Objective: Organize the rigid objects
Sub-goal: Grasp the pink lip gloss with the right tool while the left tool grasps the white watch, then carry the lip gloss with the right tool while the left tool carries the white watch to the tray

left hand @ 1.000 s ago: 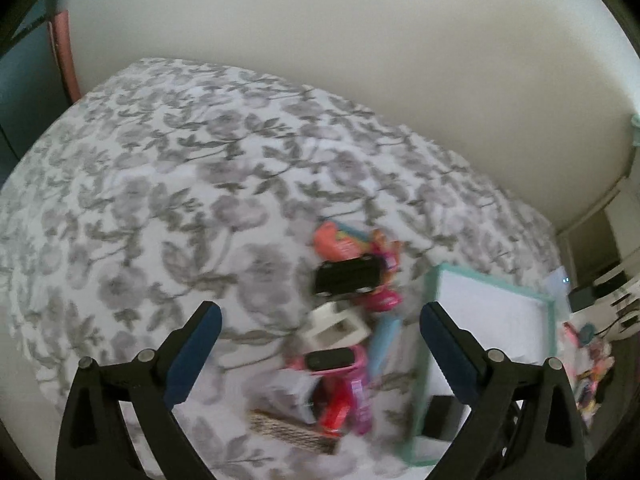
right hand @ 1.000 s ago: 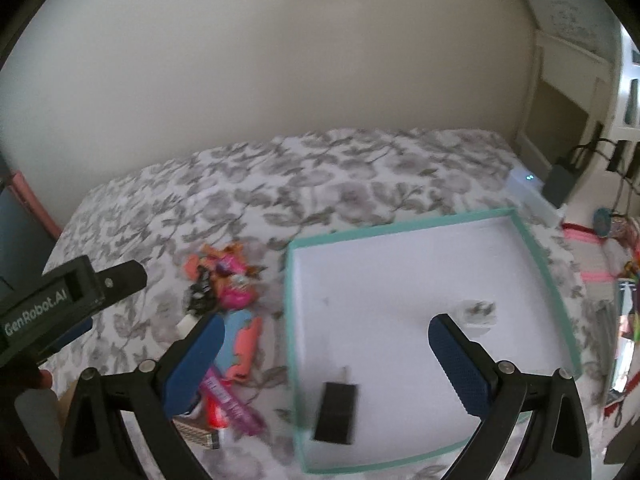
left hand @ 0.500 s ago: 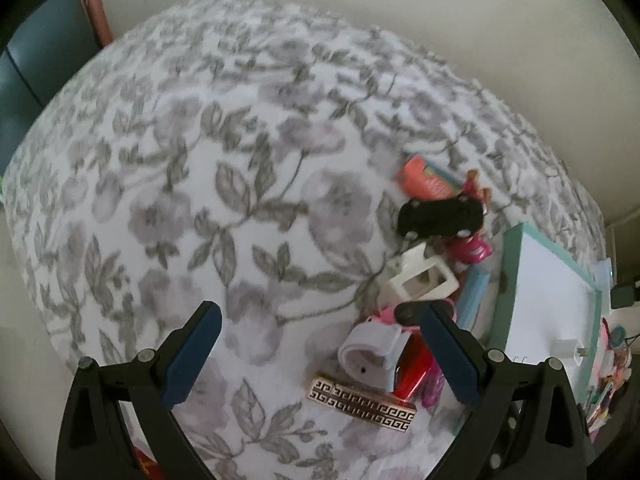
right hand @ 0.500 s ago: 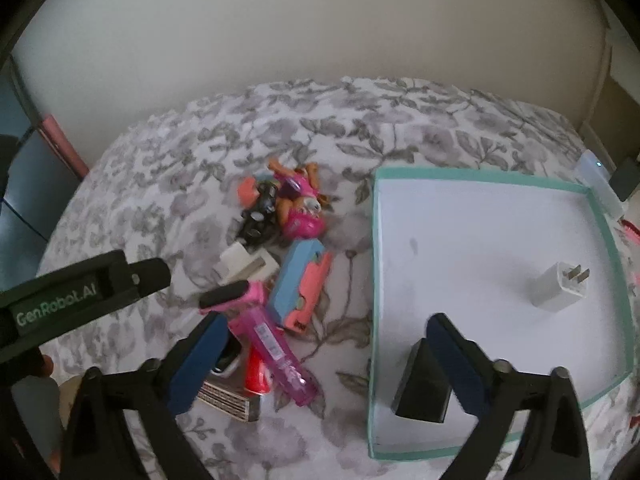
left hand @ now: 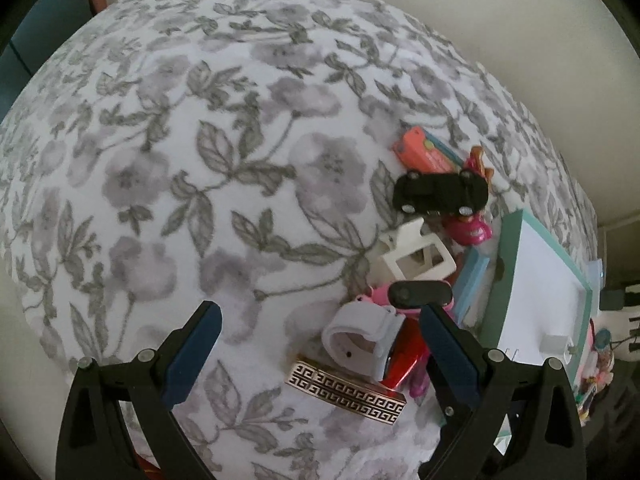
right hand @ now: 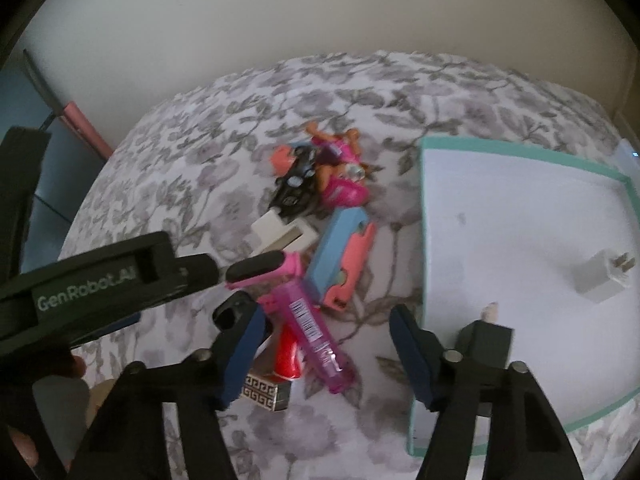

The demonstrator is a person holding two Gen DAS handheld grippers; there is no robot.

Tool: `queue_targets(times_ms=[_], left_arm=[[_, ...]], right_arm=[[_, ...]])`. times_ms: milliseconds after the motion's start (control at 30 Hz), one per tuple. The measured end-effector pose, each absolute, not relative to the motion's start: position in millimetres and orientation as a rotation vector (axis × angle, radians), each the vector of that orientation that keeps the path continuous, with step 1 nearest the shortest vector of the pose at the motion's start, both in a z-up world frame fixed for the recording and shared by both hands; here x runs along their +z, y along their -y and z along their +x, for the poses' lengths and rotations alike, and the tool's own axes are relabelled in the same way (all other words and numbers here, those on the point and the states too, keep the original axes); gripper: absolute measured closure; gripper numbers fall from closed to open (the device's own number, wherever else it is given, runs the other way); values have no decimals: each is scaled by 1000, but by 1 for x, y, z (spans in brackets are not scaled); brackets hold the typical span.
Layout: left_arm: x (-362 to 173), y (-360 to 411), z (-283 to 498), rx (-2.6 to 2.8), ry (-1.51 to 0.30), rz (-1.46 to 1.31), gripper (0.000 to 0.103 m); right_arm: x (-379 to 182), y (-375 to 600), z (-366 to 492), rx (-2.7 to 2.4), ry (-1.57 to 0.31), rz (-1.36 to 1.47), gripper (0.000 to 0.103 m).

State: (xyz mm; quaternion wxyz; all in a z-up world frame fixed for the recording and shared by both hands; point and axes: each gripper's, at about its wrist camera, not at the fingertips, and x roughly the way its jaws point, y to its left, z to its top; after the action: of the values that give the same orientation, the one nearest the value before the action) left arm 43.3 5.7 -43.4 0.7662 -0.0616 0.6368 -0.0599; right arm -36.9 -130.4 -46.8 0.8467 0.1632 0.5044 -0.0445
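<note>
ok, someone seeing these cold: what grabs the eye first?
The bright heap of toys on the floral bedspread: a black toy car at its far end, a clear pink tube nearer. Right of it lies the teal-rimmed white tray, holding a white plug adapter and a black charger. Both tongs, left and right, hover open over the heap.
</note>
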Motion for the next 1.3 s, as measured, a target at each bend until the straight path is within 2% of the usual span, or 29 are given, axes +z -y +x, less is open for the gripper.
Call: queue_targets(times_ms=[67, 167, 267, 633, 1300], left_arm=[[-46, -2, 43, -145, -1390, -124, 4], [-50, 4, 43, -170, -1405, -115, 4], [-54, 7, 42, -193, -1423, -119, 7], [-64, 12, 41, -275, -1459, -139, 49], [-47, 15, 42, -300, -1393, -141, 51]], right_arm=[[-50, 129, -35, -83, -1076, 344, 51], [-56, 130, -34, -79, -1096, 362, 52], [-63, 131, -33, -70, -1117, 381, 58], [-71, 135, -32, -37, -1133, 459, 68], [-63, 146, -39, -63, -1100, 533, 81]])
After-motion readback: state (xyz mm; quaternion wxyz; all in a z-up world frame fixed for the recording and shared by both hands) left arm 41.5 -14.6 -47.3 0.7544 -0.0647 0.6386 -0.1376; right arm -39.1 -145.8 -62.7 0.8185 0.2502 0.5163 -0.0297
